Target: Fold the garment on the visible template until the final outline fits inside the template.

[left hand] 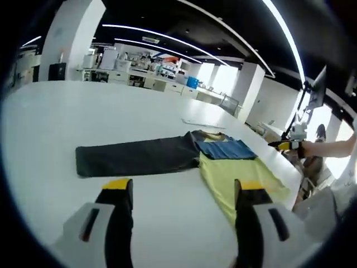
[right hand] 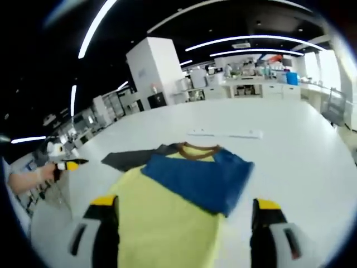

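Garment (right hand: 178, 201) laid flat on white worktop (left hand: 111, 111), blue sleeve (right hand: 195, 176) folded over yellow body. Right gripper (right hand: 184, 223) nearest, shirt just ahead, jaws apart. Left gripper (left hand: 181, 192) beside shirt's side, jaws apart, nothing held.

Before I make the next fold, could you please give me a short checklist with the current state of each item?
1. Left claw open and holding nothing: ok.
2. Right claw open and holding nothing: ok.
3. Yellow and blue shirt lying on the white table, fully in sight: ok.
4. Blue sleeve already folded over the yellow body: ok.
5. Dark grey cloth spread flat beside the shirt, not bunched: ok.
6. Template outline under the garment visible, so the fit can be judged: cannot tell.
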